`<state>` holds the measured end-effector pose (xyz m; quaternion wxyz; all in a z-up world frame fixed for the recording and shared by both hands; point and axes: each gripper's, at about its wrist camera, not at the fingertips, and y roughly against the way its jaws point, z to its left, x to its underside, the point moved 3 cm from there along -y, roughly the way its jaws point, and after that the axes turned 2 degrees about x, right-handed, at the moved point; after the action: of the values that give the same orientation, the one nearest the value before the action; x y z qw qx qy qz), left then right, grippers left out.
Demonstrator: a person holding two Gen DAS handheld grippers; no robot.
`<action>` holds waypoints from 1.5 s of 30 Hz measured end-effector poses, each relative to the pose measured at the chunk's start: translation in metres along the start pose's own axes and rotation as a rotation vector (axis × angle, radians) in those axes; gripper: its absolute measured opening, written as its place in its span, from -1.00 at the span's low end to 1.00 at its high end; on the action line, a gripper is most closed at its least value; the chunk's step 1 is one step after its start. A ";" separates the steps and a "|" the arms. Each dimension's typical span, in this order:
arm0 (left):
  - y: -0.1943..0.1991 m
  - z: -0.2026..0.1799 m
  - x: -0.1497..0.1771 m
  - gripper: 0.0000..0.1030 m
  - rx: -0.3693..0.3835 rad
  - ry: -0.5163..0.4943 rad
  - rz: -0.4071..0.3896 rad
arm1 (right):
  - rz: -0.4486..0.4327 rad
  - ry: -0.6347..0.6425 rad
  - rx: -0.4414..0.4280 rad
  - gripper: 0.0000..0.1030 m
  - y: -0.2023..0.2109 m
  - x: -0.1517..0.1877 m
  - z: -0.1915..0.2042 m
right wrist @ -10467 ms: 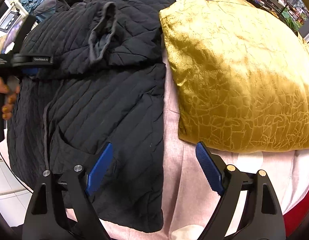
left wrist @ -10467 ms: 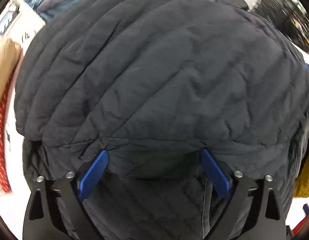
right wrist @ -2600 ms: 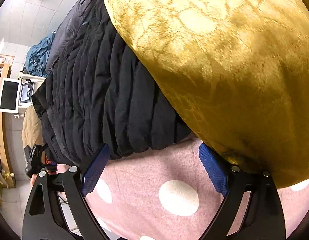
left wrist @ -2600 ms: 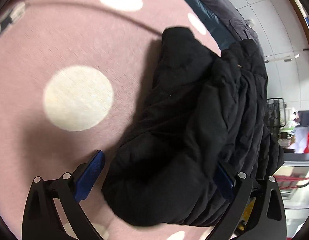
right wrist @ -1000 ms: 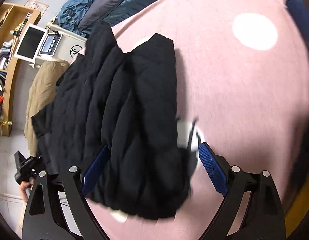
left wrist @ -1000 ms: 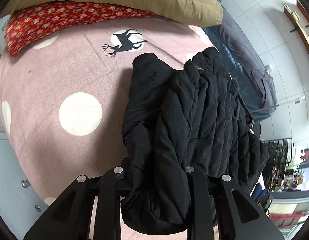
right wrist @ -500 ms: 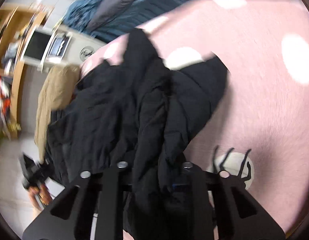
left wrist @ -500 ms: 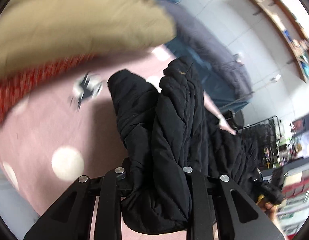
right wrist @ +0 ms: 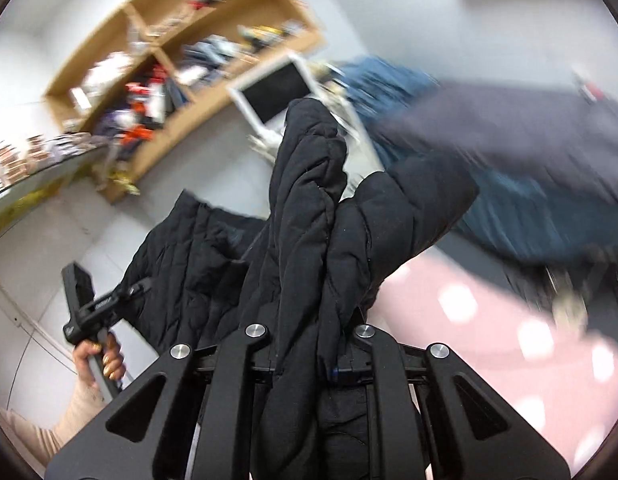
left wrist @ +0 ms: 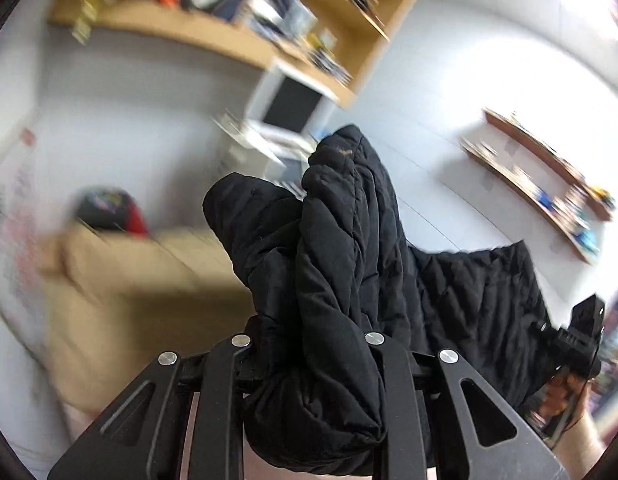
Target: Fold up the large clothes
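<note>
Left wrist view shows the left gripper [left wrist: 305,364] with its jaws clamped narrow on a thick bunch of the black quilted jacket [left wrist: 341,248], which is lifted off the bed and stands up in front of the lens. The rest of the jacket hangs across to the right gripper [left wrist: 581,344], seen at the right edge with a hand [left wrist: 565,396] around its handle. Behind the jacket the room is blurred: a pale tiled wall [left wrist: 449,88], a wooden shelf unit [left wrist: 237,20] crowded with small items, a white monitor [left wrist: 289,108] below it, a second narrow shelf [left wrist: 541,184] on the right, and a tan cushion [left wrist: 141,292] low on the left.

Right wrist view has the right gripper [right wrist: 309,344] with its jaws closing on another fold of the jacket [right wrist: 309,200], the cloth pinched between them and rising upward. The left gripper [right wrist: 89,308] appears at lower left, gripped by a hand [right wrist: 101,360] with a beige sleeve [right wrist: 41,436]. Below right lies the bed's pink cover with white dots [right wrist: 489,312]. A pile of blue and grey clothes [right wrist: 529,184] sits beyond it, blurred, with the same shelf unit [right wrist: 181,40] and monitor [right wrist: 273,92] behind.
</note>
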<state>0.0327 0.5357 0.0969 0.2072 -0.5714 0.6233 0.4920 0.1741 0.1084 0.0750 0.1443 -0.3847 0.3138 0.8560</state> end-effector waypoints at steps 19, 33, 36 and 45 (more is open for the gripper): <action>-0.073 0.242 0.074 0.45 -0.425 0.357 0.105 | 0.286 -0.038 0.266 0.02 -0.433 0.000 0.010; -0.020 0.146 0.035 0.87 -0.742 0.127 0.143 | 0.137 0.218 0.374 0.55 -0.337 -0.049 0.069; -0.028 0.106 0.041 0.87 -0.735 0.047 0.173 | 0.273 0.290 0.296 0.57 -0.319 -0.032 0.106; -0.047 0.041 0.060 0.87 -0.721 -0.013 0.357 | 0.518 0.466 0.327 0.57 -0.296 0.055 0.176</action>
<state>0.0477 0.5467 0.0119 -0.0914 -0.4870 0.4987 0.7111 0.1823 0.4482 -0.0026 -0.0926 -0.4488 0.5572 0.6925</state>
